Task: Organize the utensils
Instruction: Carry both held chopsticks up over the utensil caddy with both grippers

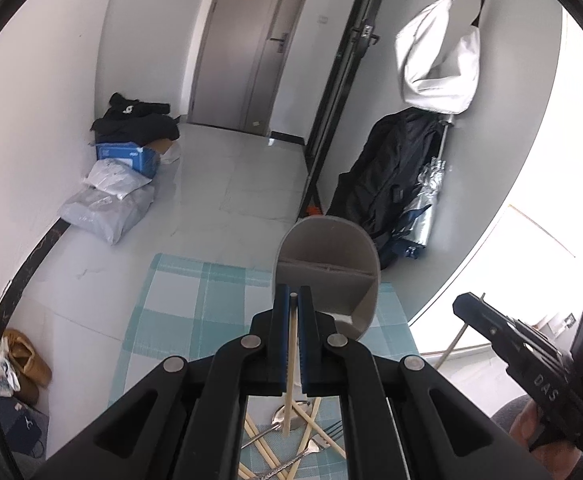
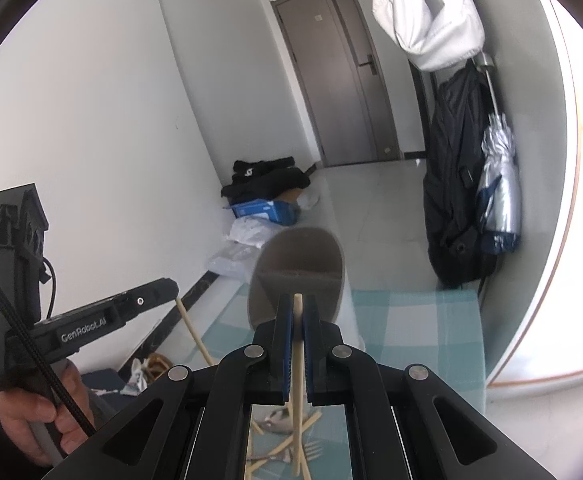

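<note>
Wooden chopstick (image 1: 292,344) clamped in each of my tongs; I should tip both upright above grey holder (image 1: 327,264) before releasing.

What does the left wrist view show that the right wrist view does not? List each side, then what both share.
Only the left wrist view: the left gripper shut on a chopstick, seen head-on, and the right gripper from the side.

Only the right wrist view: the right gripper shut on another chopstick, and the person's left hand on its handle.

Both: the grey utensil holder, the checked tablecloth, and loose chopsticks and a fork below.
</note>
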{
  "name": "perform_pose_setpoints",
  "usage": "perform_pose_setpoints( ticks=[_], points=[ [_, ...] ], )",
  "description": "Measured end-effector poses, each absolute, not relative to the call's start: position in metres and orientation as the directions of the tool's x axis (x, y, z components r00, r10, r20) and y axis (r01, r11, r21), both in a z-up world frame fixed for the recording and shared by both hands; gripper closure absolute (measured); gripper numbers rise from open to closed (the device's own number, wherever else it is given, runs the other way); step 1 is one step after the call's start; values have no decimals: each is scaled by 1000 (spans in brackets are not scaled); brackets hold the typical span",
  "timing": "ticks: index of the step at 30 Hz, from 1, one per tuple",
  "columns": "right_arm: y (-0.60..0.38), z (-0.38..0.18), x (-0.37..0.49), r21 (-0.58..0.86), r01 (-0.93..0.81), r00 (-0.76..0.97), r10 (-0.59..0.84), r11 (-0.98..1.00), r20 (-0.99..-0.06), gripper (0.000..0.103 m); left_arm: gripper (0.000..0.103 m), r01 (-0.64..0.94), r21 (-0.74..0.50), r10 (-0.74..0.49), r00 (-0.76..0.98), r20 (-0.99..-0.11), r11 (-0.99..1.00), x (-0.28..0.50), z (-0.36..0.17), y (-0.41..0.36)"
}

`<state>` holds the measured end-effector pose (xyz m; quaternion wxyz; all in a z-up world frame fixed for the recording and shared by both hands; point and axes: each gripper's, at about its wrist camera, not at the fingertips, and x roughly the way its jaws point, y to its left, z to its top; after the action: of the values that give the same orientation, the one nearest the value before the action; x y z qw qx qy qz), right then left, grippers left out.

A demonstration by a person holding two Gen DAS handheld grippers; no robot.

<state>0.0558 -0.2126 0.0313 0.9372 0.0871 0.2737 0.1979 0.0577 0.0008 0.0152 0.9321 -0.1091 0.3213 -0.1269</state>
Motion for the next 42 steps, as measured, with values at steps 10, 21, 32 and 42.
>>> perform_pose_setpoints(
  ticks=[10,21,32,42],
  points=[
    [-209,83,80,262,-359,799,440,896,-410,99,103,244,-304,-376,761,-528,921,75,63,-6],
    [-211,147,131,226,-402,830,457,888,-319,99,103,294,-330,-422,788,-447,897,125,124,-12],
    [-207,140,186,216,-402,838,452,890,-305,99,103,246,-306,-371,801,-470,920,172,99,-9],
    [-202,98,208,208,-397,821,447,894,-355,99,103,240,-320,-381,766,-517,917,185,69,-14]
  ],
)
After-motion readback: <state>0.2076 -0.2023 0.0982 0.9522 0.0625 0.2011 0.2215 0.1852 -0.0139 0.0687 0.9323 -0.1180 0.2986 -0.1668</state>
